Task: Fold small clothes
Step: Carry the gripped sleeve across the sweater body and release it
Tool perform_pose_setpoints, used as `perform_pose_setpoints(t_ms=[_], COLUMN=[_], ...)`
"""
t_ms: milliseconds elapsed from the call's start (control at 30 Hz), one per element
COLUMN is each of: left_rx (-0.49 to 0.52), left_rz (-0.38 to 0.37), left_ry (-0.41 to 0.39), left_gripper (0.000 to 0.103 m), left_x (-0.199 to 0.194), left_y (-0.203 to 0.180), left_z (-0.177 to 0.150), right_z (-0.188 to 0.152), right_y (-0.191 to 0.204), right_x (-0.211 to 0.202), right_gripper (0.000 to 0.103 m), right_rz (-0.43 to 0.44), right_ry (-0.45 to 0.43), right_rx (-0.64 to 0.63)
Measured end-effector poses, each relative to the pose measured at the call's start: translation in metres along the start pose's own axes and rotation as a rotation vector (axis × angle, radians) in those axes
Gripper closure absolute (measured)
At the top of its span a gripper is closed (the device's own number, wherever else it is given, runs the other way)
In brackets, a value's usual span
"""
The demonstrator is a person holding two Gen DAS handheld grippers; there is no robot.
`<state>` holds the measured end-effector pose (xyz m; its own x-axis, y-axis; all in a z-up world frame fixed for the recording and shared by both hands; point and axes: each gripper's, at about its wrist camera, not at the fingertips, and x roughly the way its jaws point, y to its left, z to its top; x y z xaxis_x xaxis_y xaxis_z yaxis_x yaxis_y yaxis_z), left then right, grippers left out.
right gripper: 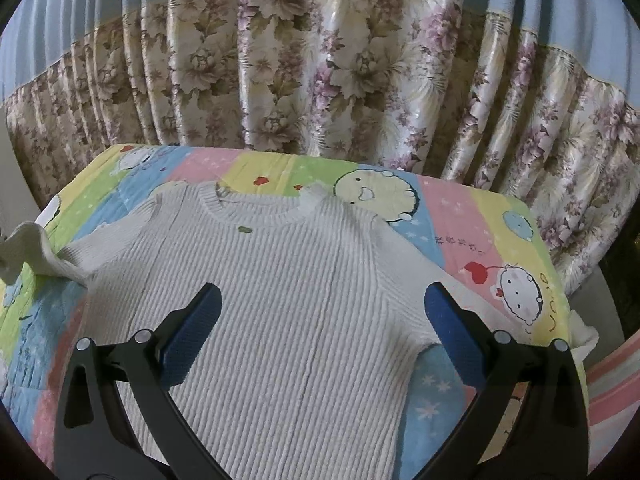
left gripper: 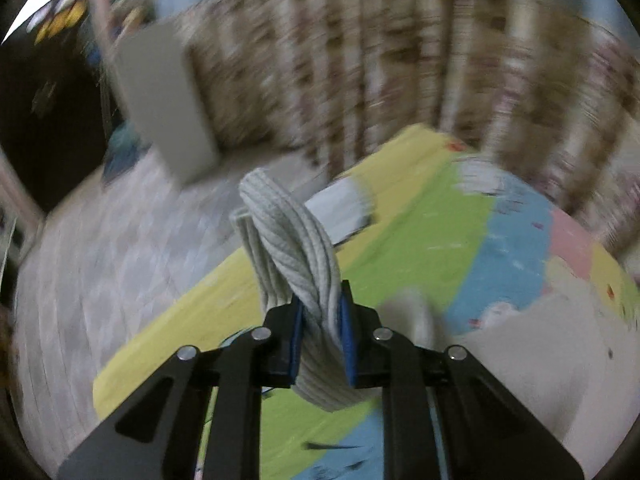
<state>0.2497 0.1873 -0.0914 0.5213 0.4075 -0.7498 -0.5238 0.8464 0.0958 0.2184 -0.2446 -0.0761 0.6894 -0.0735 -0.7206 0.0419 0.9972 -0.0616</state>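
Observation:
A light grey ribbed knit sweater (right gripper: 288, 300) lies flat, front up, on a colourful cartoon quilt (right gripper: 480, 220). Its collar points toward the curtain. My right gripper (right gripper: 322, 300) is open and hovers above the sweater's chest, with nothing between its blue pads. My left gripper (left gripper: 322, 320) is shut on the sweater's sleeve (left gripper: 288, 240), a bunched ribbed strip that sticks up between the blue pads. In the right wrist view that lifted sleeve (right gripper: 28, 248) shows at the far left edge. The left wrist view is motion-blurred.
A floral curtain (right gripper: 320, 60) hangs just behind the quilt. In the left wrist view a grey box-like object (left gripper: 164, 100) stands on a pale quilted surface (left gripper: 100, 260) to the left. A striped pink cloth (right gripper: 616, 380) lies at the far right.

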Motion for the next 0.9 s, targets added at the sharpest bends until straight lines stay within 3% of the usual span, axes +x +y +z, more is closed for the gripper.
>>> perform_pose_setpoints(t_ms=[200,300,500,633,800,833,900], left_rx=[0.313,0.433,0.594,0.693,0.780,0.794,0.812], left_rz=[-0.200,-0.332,-0.507,-0.558,-0.551,-0.547,-0.545], left_ry=[-0.101,-0.070,-0.015,-0.006,0.037,0.039,0.046], left_gripper=[0.086,0.086,0.086,0.086,0.086,0.084,0.069], left_x=[-0.014,-0.012,-0.017,-0.023,-0.019,-0.020,-0.020], left_y=[-0.104,-0.157,-0.239,-0.275,-0.300,-0.301,-0.305], left_z=[-0.009,-0.021,-0.060,-0.086,-0.123,-0.127,-0.131], right_z=[-0.004,-0.010,-0.021,-0.026,-0.031,-0.032,-0.032], right_y=[-0.019,-0.029,-0.047,-0.054,-0.052,-0.051,-0.050], right_x=[0.006,0.012,0.029,0.042,0.053,0.055,0.057], right_gripper=[0.003,0.003,0.003,0.003,0.003,0.003,0.003], right_rz=[-0.047,-0.057,-0.053,-0.061,-0.102,-0.110,-0.128], right_ry=[0.006,0.029,0.084,0.127,0.161,0.169,0.178], right_rx=[0.028,0.061,0.144,0.147,0.089,0.073,0.047])
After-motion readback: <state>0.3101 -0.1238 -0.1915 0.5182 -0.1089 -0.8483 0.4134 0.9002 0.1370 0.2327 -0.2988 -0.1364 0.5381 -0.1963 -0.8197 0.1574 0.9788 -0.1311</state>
